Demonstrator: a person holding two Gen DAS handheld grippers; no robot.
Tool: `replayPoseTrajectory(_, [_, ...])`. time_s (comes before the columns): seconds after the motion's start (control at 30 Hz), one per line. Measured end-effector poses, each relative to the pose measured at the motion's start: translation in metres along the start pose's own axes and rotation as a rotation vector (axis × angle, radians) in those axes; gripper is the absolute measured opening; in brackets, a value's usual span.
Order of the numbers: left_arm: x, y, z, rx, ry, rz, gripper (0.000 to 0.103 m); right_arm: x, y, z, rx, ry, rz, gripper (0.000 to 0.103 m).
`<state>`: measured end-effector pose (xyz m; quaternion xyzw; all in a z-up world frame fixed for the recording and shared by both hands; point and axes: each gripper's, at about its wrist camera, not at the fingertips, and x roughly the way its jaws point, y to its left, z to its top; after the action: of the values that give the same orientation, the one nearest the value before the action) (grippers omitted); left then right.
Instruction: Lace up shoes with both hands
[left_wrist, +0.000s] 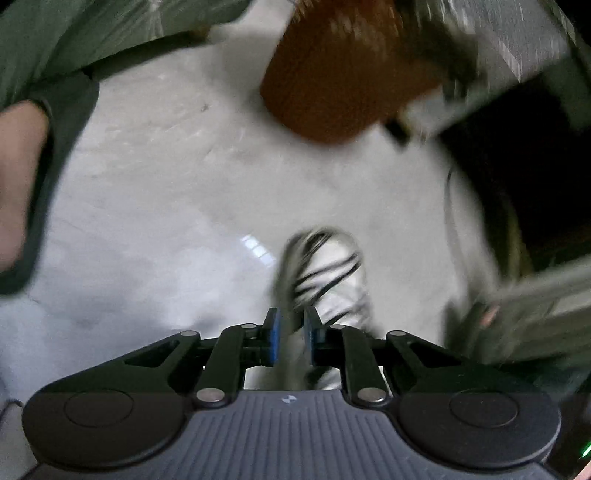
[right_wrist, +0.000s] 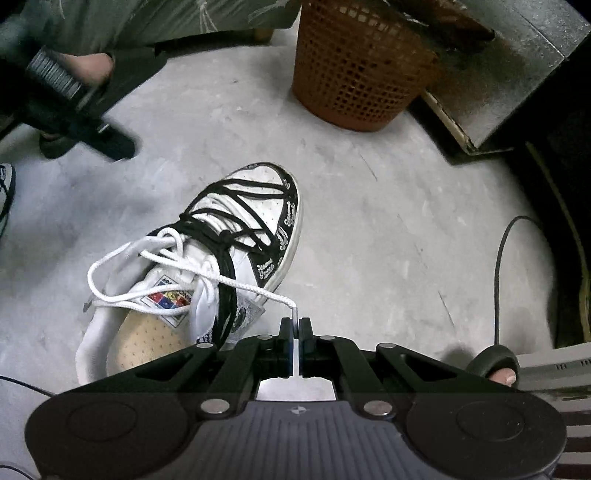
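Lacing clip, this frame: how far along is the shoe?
Done: black lace already criss-crosses the shoe over the forefoot. In hand: the right gripper is shut on the white lace by its tip, the lace running back to the upper eyelets; the left gripper is slightly open and empty. Left: the white lace lies in loose loops, no bow visible.

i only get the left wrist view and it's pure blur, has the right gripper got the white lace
Observer: Yes. The right gripper is shut on the tip of the white lace.
Operator: is it tied yet
Observer: No bow. The lace lies in loose loops over the shoe opening.
Operator: where's my left gripper from that side
Observer: The left gripper is at the upper left of the right wrist view, clear of the shoe.
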<state>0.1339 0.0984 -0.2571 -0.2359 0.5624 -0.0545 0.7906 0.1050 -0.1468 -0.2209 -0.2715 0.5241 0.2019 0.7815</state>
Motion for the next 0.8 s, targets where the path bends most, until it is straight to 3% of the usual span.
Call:
replayPoseTrajectory(0.13, [0.012, -0.006, -0.027, 0.145, 0.106, 0.064, 0.015, 0.001, -0.003, 0.001, 0.021, 0.004, 0.008, 0.003])
replayPoseTrajectory(0.27, [0.022, -0.026, -0.051, 0.319, 0.159, 0.074, 0.015, 0.002, -0.002, 0.003, 0.024, 0.001, 0.008, 0.003])
replayPoseTrajectory(0.4, [0.016, -0.038, -0.051, 0.359, 0.115, -0.017, 0.015, 0.001, -0.004, 0.002, 0.031, -0.003, 0.009, 0.003])
replayPoseTrajectory(0.63, [0.026, -0.062, -0.056, 0.494, 0.144, -0.009, 0.015, 0.003, -0.005, 0.004, 0.044, -0.001, 0.012, 0.003])
replayPoseTrajectory(0.73, [0.029, -0.062, -0.064, 0.485, 0.149, -0.002, 0.015, 0.004, -0.005, 0.004, 0.054, 0.002, 0.017, 0.003])
replayPoseTrajectory(0.8, [0.029, -0.058, -0.06, 0.419, 0.121, -0.023, 0.015, 0.004, -0.006, 0.003, 0.06, 0.001, 0.019, 0.003])
